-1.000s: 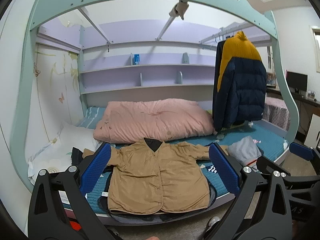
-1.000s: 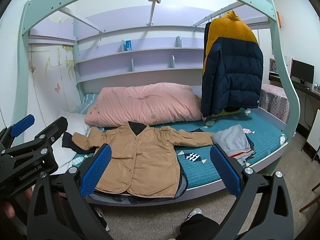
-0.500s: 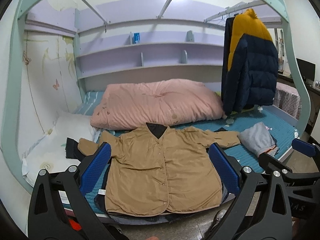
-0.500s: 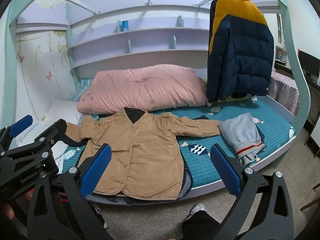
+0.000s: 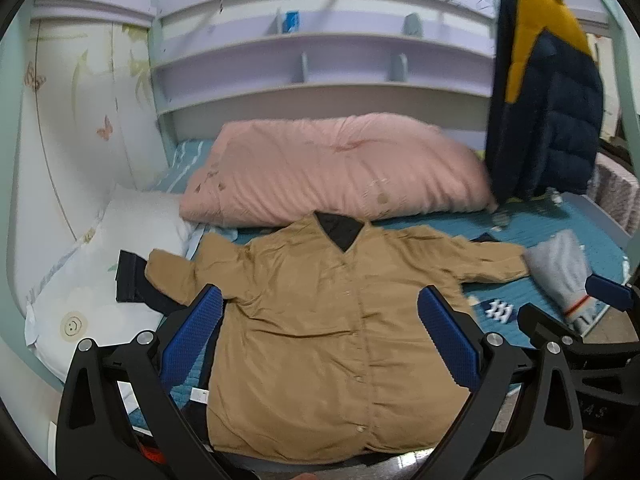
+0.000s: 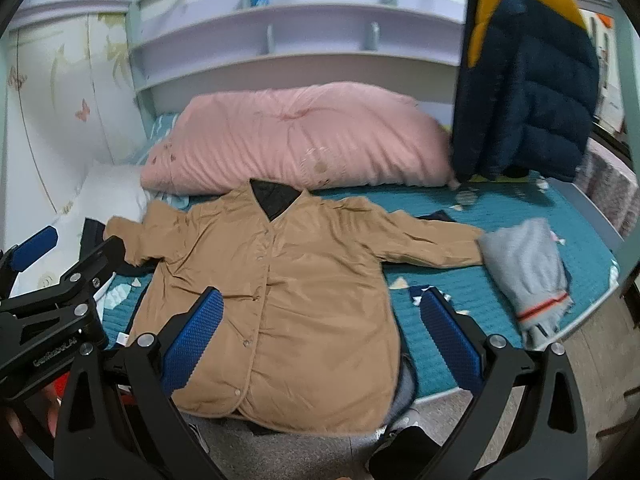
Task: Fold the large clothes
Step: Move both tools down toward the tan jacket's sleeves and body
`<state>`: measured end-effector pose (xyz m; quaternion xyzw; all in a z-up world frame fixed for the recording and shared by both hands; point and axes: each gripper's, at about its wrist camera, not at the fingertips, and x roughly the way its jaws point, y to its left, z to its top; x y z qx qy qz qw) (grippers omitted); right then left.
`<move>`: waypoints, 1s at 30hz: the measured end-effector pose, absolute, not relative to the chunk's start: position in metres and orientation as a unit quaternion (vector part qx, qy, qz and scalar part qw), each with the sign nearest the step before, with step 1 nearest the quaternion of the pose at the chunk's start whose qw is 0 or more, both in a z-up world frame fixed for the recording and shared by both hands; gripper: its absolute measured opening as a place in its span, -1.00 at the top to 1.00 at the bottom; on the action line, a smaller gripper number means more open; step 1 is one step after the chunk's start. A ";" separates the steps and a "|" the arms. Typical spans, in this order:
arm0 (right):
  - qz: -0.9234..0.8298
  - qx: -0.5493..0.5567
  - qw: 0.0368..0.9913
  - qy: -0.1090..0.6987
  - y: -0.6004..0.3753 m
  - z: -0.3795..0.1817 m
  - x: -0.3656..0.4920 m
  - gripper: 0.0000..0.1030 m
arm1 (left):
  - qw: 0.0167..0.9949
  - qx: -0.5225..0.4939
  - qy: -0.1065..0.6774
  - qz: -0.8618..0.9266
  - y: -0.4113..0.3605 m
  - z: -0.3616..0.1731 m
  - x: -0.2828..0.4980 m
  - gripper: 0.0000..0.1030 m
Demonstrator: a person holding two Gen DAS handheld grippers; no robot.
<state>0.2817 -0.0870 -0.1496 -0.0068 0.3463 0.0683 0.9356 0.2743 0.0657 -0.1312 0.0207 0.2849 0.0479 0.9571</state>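
A tan button-front jacket (image 5: pixel 320 312) (image 6: pixel 288 280) with a dark lining at the collar lies spread flat on the teal bed cover, sleeves out to both sides, hem at the front edge. Dark clothing shows under its left sleeve and hem. My left gripper (image 5: pixel 320 340) hovers open over the jacket's lower half, blue pads wide apart, holding nothing. My right gripper (image 6: pixel 320 336) is also open above the jacket's lower right side and the bed edge. The left gripper appears at the left of the right wrist view, and the right gripper at the right of the left wrist view.
A pink duvet (image 5: pixel 332 168) lies behind the jacket. A white pillow (image 5: pixel 100 280) sits at the left. A folded grey garment (image 6: pixel 528 272) rests by the right sleeve. A navy and yellow puffer jacket (image 6: pixel 524 80) hangs at the right. Grey floor lies below the bed edge (image 6: pixel 440 392).
Both grippers have moved forward toward the bed, so the jacket fills more of each view. Both stay open.
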 end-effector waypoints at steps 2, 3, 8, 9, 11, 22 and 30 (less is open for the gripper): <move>0.082 -0.019 0.930 0.358 -0.072 -0.159 0.303 -0.85 | 0.953 0.018 0.297 0.061 0.082 -0.142 0.290 -0.91; 0.091 -0.026 0.927 0.363 -0.064 -0.163 0.315 -0.85 | 0.951 0.016 0.303 0.067 0.089 -0.146 0.296 -0.91; 0.132 -0.065 0.913 0.380 -0.017 -0.182 0.368 -0.85 | 0.939 0.009 0.327 0.108 0.138 -0.173 0.329 -0.91; 0.142 -0.070 0.909 0.385 -0.005 -0.186 0.380 -0.85 | 0.934 0.007 0.337 0.119 0.150 -0.180 0.338 -0.91; 0.162 -0.081 0.903 0.391 0.014 -0.197 0.398 -0.85 | 0.930 -0.002 0.345 0.130 0.169 -0.189 0.349 -0.91; 0.220 -0.063 0.876 0.424 0.095 -0.259 0.487 -0.85 | 0.900 -0.137 0.390 0.137 0.316 -0.260 0.409 -0.91; 0.250 -0.001 0.860 0.444 0.126 -0.301 0.525 0.02 | 0.883 -0.219 0.391 0.138 0.419 -0.291 0.460 -0.89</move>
